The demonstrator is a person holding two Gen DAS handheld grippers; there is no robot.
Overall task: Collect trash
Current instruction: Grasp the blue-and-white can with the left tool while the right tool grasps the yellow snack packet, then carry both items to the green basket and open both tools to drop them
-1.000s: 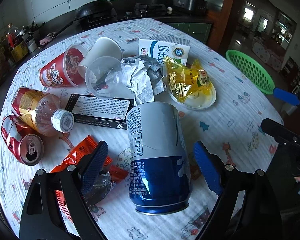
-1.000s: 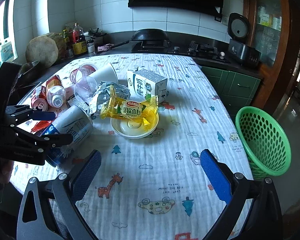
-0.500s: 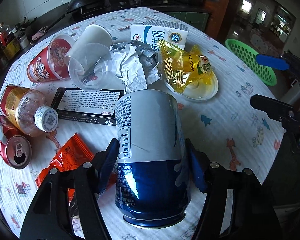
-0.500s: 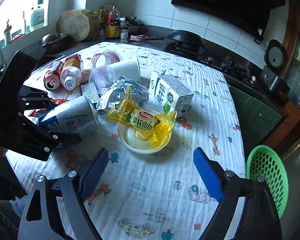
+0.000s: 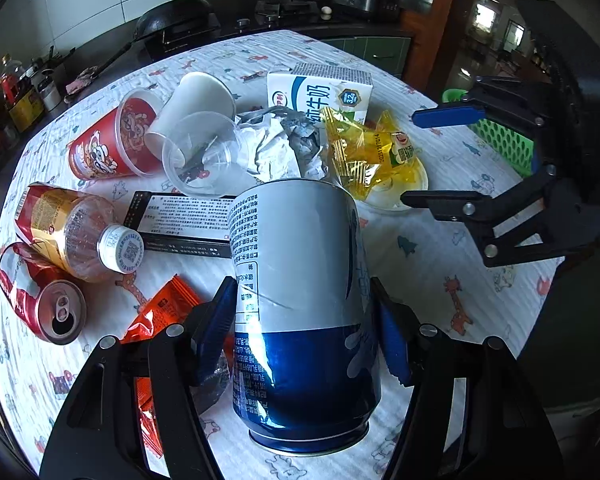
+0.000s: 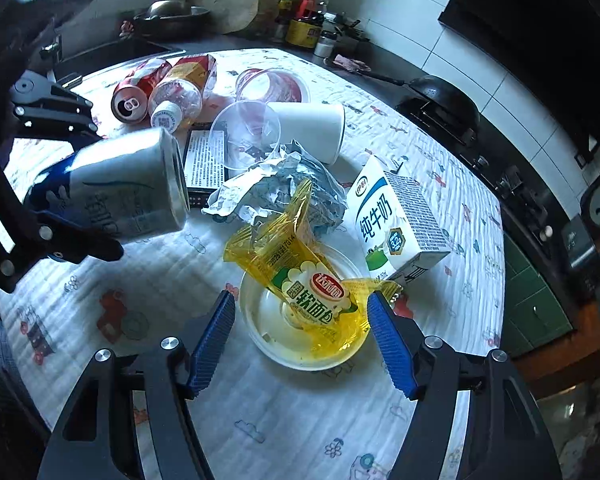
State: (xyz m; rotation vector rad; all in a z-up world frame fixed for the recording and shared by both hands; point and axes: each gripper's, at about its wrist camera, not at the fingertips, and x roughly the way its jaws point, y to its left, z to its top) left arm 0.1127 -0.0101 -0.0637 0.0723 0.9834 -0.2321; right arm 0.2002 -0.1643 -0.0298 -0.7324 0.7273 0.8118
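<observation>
Trash items scattered across table with white cartoon-print cloth point(image 6: 300, 420). Blue-and-silver cylindrical tin can point(image 5: 304, 312): clamped between blue ribbed pads of left gripper point(image 5: 302, 332), pads pressed against both can sides. Can tilted, appears raised clear of cloth in right wrist view point(image 6: 128, 188); contact with cloth under base not determinable.

Right gripper point(image 6: 300, 332): fingers spread apart, flanking white shallow round bowl point(image 6: 268, 340) without touching it. Yellow crinkled plastic bread wrapper point(image 6: 300, 276) draped in and over bowl.

Behind bowl: white-and-blue rectangular milk carton point(image 6: 396, 220), lying tilted, one corner just beside bowl. Crumpled grey-white foil wrapper point(image 6: 284, 184) between carton and clear plastic cup point(image 6: 244, 136). Clear cup on its side, nested against white paper cup point(image 6: 312, 128), also on its side. Red printed plastic cup point(image 5: 108, 144) lying beside white cup.

Flat black rectangular packet with white printed label point(image 5: 184, 216): between clear cup and tin can. Clear plastic bottle with gold-red label and white cap point(image 5: 72, 228): on its side, touching red crushed aluminium can point(image 5: 40, 296). Orange foil snack wrapper point(image 5: 160, 312): on cloth beside left gripper, partly under left finger.

Green perforated plastic basket point(image 5: 504, 140): off table edge, partly hidden behind right gripper in left wrist view.
</observation>
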